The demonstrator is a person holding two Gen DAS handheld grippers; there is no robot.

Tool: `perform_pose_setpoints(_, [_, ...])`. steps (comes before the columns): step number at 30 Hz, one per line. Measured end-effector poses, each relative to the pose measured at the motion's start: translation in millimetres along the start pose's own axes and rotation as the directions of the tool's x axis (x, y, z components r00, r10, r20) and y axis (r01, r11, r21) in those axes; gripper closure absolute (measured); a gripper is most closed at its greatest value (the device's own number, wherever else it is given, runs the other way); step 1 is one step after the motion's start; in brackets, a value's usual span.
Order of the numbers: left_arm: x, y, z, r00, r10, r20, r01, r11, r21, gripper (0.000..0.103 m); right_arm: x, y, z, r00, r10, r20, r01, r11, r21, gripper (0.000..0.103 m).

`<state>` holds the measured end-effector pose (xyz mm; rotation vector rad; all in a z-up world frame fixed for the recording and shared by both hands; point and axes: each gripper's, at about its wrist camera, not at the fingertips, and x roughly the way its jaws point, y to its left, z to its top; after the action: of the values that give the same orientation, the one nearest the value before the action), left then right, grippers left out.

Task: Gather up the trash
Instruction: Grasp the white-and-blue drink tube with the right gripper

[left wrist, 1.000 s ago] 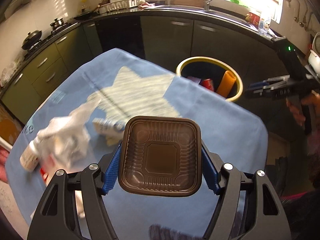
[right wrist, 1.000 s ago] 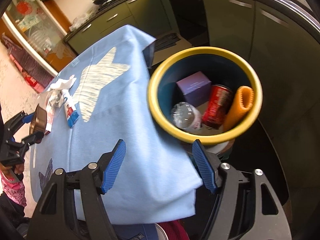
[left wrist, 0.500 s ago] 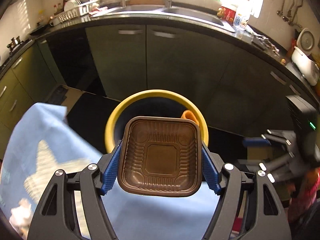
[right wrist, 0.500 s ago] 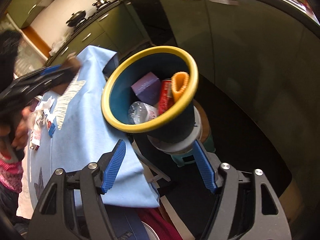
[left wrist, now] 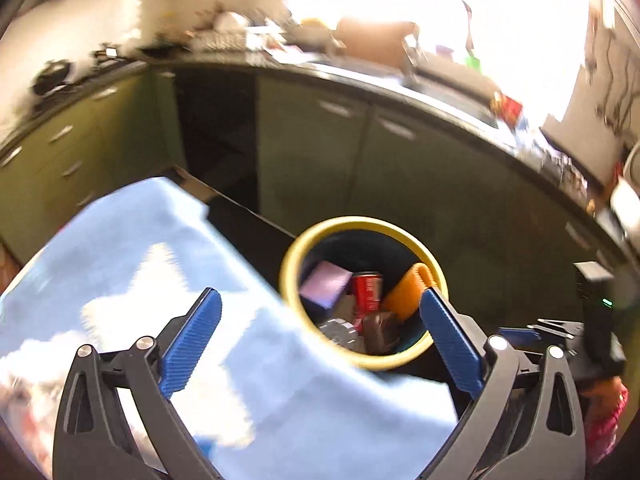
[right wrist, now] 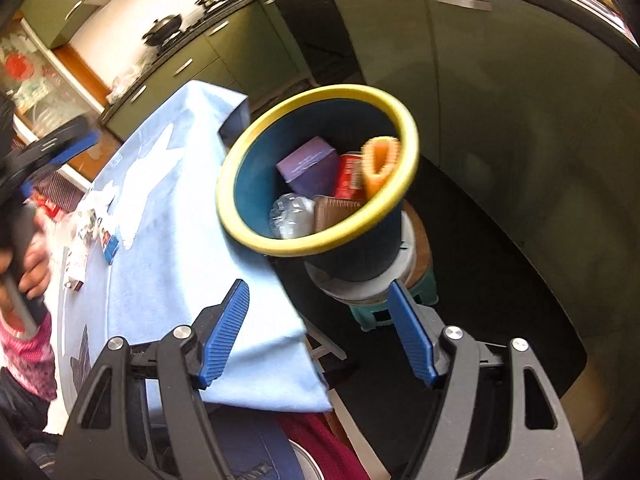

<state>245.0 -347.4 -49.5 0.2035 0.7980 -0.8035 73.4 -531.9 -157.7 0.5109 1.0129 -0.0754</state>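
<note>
The yellow-rimmed dark bin (left wrist: 360, 222) (right wrist: 320, 94) stands off the table's far corner. In it lie a purple box (right wrist: 308, 164), a red can (left wrist: 368, 292), an orange roll (right wrist: 378, 162), a clear bottle (right wrist: 292, 216) and the brown plastic tray (right wrist: 336, 212). My left gripper (left wrist: 320, 300) hovers before the bin; its jaws are opening and nothing is between them. My right gripper (right wrist: 318, 288) is open and empty, over the table's corner below the bin. Crumpled paper and wrappers (right wrist: 88, 228) lie on the blue star-patterned cloth (right wrist: 172, 200).
The bin rests on a round stool (right wrist: 420, 292) beside the table. Green kitchen cabinets (left wrist: 312, 152) under a dark counter curve behind it. A person's hand and pink sleeve (right wrist: 28, 320) hold the left gripper at the table's left side.
The left gripper carried the brown tray from over the table to the bin, opened and let it go; the tray now lies in the bin. The right gripper drew back from the bin.
</note>
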Motion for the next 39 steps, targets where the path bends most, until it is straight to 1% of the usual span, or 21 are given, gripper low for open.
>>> perform_pose_setpoints(2, [-37.7,26.4,-20.9,0.997,0.049,0.060,-0.047,0.998,-0.048,0.005,7.8,15.4,2.2,1.000,0.007,-0.018,-0.008,0.999,-0.036,0.035])
perform_pose_setpoints(5, [-81.5,62.2,-48.4,0.985,0.131,0.109,-0.120,0.987,-0.105,0.005,17.1,42.1,6.1,0.999,0.015,-0.040,-0.019,0.995,-0.094,0.035])
perform_pose_setpoints(6, [-97.9,76.9,-60.1,0.976,0.178,0.129,-0.161,0.979,-0.129,0.005,20.4,54.2,8.0,0.999,0.018,-0.047,-0.024,0.992,-0.122,0.035])
perform_pose_setpoints(9, [-139.5,115.6,-94.0,0.934,0.318,0.162,-0.284,0.937,-0.202,0.005,31.3,91.2,12.7,0.997,0.033,-0.066,-0.046,0.979,-0.199,0.035])
perform_pose_setpoints(11, [-157.1,137.7,-111.7,0.916,0.364,0.169,-0.319,0.916,-0.244,0.005,38.8,118.9,15.5,0.996,0.052,-0.078,-0.070,0.965,-0.254,0.035])
perform_pose_setpoints(14, [-175.7,172.0,-137.7,0.873,0.455,0.173,-0.394,0.869,-0.297,0.005,50.9,168.1,19.1,0.991,0.084,-0.100,-0.114,0.929,-0.352,0.035])
perform_pose_setpoints(15, [-179.3,185.1,-148.0,0.855,0.491,0.163,-0.427,0.848,-0.314,0.005,56.1,185.0,20.3,0.990,0.093,-0.109,-0.129,0.913,-0.388,0.035])
perform_pose_setpoints(16, [-180.8,194.2,-155.8,0.845,0.512,0.153,-0.446,0.833,-0.328,0.005,61.7,202.8,21.1,0.988,0.102,-0.119,-0.144,0.893,-0.427,0.035])
perform_pose_setpoints(17, [-181.5,202.5,-163.4,0.842,0.521,0.141,-0.451,0.822,-0.346,0.005,66.3,215.4,21.4,0.986,0.105,-0.127,-0.152,0.877,-0.456,0.035])
perform_pose_setpoints(18, [-182.5,209.4,-168.4,0.844,0.520,0.134,-0.446,0.818,-0.363,0.005,72.2,230.3,22.1,0.984,0.107,-0.140,-0.163,0.857,-0.490,0.035])
perform_pose_setpoints(21, [-179.2,226.3,-181.0,0.859,0.498,0.117,-0.410,0.808,-0.422,0.005,88.4,270.7,24.0,0.982,0.106,-0.159,-0.180,0.798,-0.575,0.035])
perform_pose_setpoints(23, [-178.6,234.5,-186.2,0.859,0.502,0.103,-0.412,0.795,-0.444,0.005,98.9,291.3,24.2,0.982,0.095,-0.163,-0.177,0.759,-0.627,0.035])
perform_pose_setpoints(25, [-180.3,238.4,-191.0,0.858,0.505,0.098,-0.412,0.789,-0.455,0.005,110.4,307.0,22.7,0.983,0.071,-0.170,-0.167,0.728,-0.665,0.036])
perform_pose_setpoints(27, [-179.3,236.6,-191.0,0.851,0.516,0.097,-0.421,0.781,-0.462,0.005,119.8,315.3,22.1,0.981,0.059,-0.185,-0.172,0.706,-0.687,0.042])
perform_pose_setpoints(28, [-180.2,237.0,-191.7,0.848,0.521,0.098,-0.425,0.778,-0.463,0.005,126.2,318.4,21.6,0.980,0.043,-0.194,-0.168,0.702,-0.692,0.044])
perform_pose_setpoints(29, [-181.2,237.4,-192.2,0.846,0.524,0.098,-0.427,0.776,-0.463,0.005,130.5,321.1,20.7,0.979,0.032,-0.200,-0.164,0.699,-0.696,0.049])
perform_pose_setpoints(31, [-181.3,237.4,-191.8,0.846,0.525,0.097,-0.427,0.775,-0.466,0.005,139.1,323.2,19.9,0.978,0.012,-0.211,-0.160,0.693,-0.703,0.053])
perform_pose_setpoints(34, [-181.2,237.6,-193.1,0.848,0.521,0.097,-0.423,0.775,-0.470,0.005,145.4,323.0,19.5,0.981,-0.016,-0.195,-0.131,0.688,-0.714,0.061])
perform_pose_setpoints(35, [-180.8,237.3,-193.0,0.847,0.523,0.095,-0.425,0.774,-0.470,0.005,145.7,323.0,19.3,0.983,-0.022,-0.184,-0.119,0.687,-0.717,0.067])
perform_pose_setpoints(36, [-180.4,237.5,-192.9,0.847,0.523,0.094,-0.426,0.773,-0.470,0.005,145.7,322.5,19.6,0.984,-0.026,-0.176,-0.110,0.689,-0.716,0.070])
perform_pose_setpoints(39, [-179.7,236.8,-193.0,0.849,0.519,0.094,-0.422,0.775,-0.470,0.005,145.8,319.1,21.8,0.985,-0.018,-0.174,-0.111,0.706,-0.700,0.073])
